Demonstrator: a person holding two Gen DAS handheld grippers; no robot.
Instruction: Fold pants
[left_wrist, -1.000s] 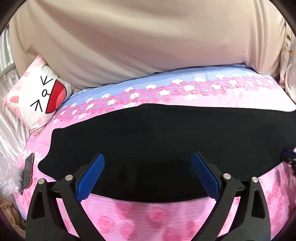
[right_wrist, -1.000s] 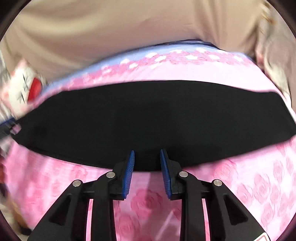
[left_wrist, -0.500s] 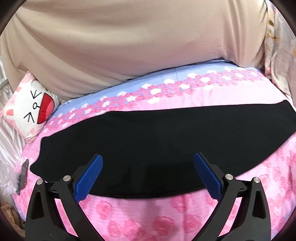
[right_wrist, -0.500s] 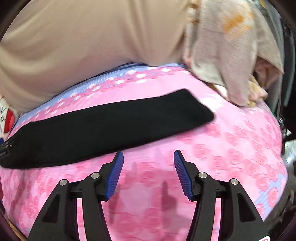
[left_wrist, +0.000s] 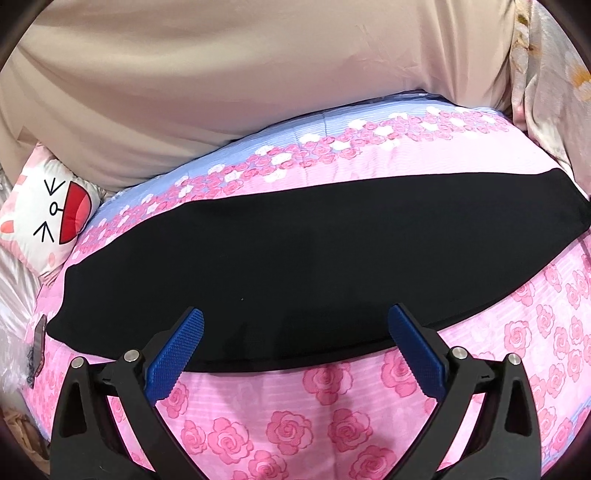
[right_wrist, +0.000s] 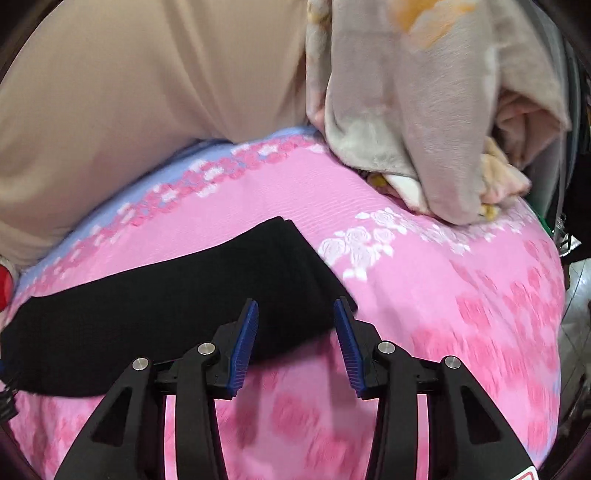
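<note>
Black pants (left_wrist: 295, 266) lie flat in a long folded strip across the pink rose-print bed (left_wrist: 332, 413). My left gripper (left_wrist: 295, 336) is wide open and empty, hovering over the near edge of the pants at their middle. In the right wrist view the right end of the pants (right_wrist: 207, 295) shows, with its corner between the fingers of my right gripper (right_wrist: 295, 332). The right gripper is open and holds nothing.
A white cartoon-face pillow (left_wrist: 48, 218) lies at the left bed edge. A beige cover (left_wrist: 240, 74) rises behind the bed. A grey floral blanket pile (right_wrist: 424, 110) sits at the right end. A dark flat object (left_wrist: 37, 343) lies at the left edge.
My right gripper opened and swung right to the end of the pants, then came down close over its corner. My left gripper pulled back slightly, staying open.
</note>
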